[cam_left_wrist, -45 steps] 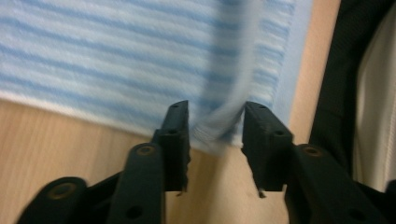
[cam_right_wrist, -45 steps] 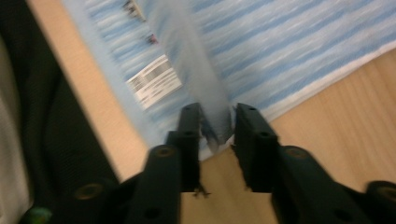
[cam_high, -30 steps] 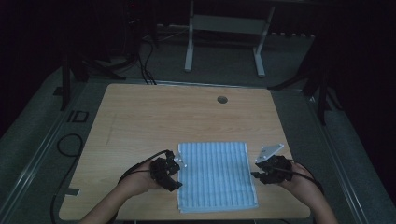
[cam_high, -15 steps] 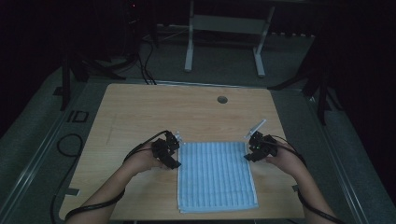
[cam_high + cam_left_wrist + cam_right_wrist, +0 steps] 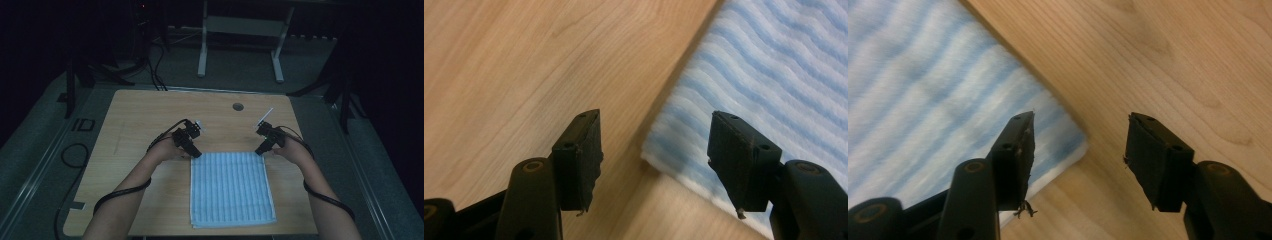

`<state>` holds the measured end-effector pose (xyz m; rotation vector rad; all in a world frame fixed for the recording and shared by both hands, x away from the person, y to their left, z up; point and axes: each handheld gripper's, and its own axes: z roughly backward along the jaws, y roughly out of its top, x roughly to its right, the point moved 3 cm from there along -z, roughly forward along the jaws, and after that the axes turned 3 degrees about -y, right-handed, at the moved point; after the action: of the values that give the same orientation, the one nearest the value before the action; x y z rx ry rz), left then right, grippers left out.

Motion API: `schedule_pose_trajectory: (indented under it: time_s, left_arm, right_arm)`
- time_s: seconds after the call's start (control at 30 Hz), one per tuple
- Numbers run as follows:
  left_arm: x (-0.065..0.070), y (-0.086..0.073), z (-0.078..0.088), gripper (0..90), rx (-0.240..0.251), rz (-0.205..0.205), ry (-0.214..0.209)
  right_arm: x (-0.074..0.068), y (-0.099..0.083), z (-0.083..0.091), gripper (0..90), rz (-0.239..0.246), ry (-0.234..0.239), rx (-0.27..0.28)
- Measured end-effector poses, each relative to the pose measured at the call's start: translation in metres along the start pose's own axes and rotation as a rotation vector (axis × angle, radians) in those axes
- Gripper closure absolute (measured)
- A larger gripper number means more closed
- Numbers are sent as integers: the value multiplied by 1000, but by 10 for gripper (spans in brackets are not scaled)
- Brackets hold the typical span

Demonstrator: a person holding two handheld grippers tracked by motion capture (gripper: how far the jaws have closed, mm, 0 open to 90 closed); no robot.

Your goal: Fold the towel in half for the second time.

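A light blue striped towel [image 5: 230, 187] lies flat on the near half of the wooden table [image 5: 150, 115]. My left gripper [image 5: 196, 154] is at the towel's far left corner, and my right gripper [image 5: 260, 150] at its far right corner. In the left gripper view the jaws of my left gripper [image 5: 654, 145] stand apart over the towel [image 5: 774, 75] corner, with no pad pressing on it. The right gripper view shows my right gripper [image 5: 1078, 145] the same way over the towel [image 5: 923, 100] corner. Both pairs of jaws have just been opening.
A round cable hole [image 5: 238, 106] sits near the table's far edge. Behind the table stands a white metal frame [image 5: 240, 30] on the dark floor, with cables [image 5: 155, 70] to its left. Each gripper trails a black cable along the forearm.
Both hands have moved away from the person along the towel's side edges to its far corners. The towel has stayed in place.
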<state>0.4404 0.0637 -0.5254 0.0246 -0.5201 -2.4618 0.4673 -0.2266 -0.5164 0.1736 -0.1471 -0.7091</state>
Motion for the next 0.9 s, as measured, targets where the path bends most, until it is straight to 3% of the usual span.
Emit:
schedule_pose_trajectory:
  time_s: [0.13,0.27,0.3,0.4,0.47,0.5,0.6,0.67,0.8,0.9]
  left_arm:
    - [-8,-2,-14,390,-46,17,-16]
    - [-9,-1,-25,416,-48,14,-51]
    - [-8,-1,-27,451,-41,15,-61]
    - [-5,1,-27,481,-51,0,-71]
    - [-3,0,-26,696,-67,-11,-70]
    - [-1,0,-26,696,-69,-24,-78]
    - [-3,2,-21,853,-64,-16,-68]
    - [-5,4,-15,870,-57,-18,-49]
    - [-15,12,1,870,-18,8,21]
    - [-21,19,18,870,17,13,48]
  right_arm:
    - [2,0,-13,470,5,11,-34]
    - [2,-1,-23,495,-8,34,-61]
    - [1,-1,-25,561,-7,37,-66]
    - [0,0,-28,600,9,48,-73]
    - [-5,1,-28,784,22,76,-93]
    - [-5,1,-28,784,22,76,-93]
    - [-8,4,-24,850,70,39,-90]
    - [-7,9,-17,862,74,5,-55]
    - [-4,16,-7,864,76,-22,-19]
    - [-2,25,8,863,71,-44,24]
